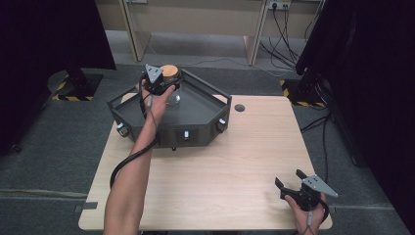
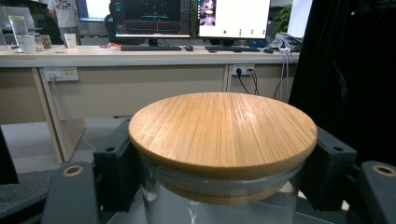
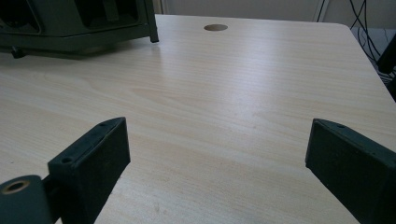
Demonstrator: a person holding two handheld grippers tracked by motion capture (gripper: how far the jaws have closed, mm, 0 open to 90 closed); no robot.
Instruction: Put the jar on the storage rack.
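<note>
A clear glass jar (image 2: 219,205) with a round bamboo lid (image 2: 222,133) stands in the dark grey tray (image 1: 208,89) at the table's far left. My left gripper (image 1: 164,87) is shut on the jar just under the lid, one black jaw on each side in the left gripper view. The lid (image 1: 170,72) shows past the gripper's grey plate in the high view. My right gripper (image 1: 289,178) rests open near the table's front right corner. Between its fingers (image 3: 93,158) there is only bare wood.
The light wooden table (image 1: 220,171) has a round cable hole (image 1: 239,107) right of the tray. The tray's front wall (image 3: 79,28) stands far ahead of the right gripper. Dark screens flank the table, and a desk with monitors (image 2: 154,18) lies beyond.
</note>
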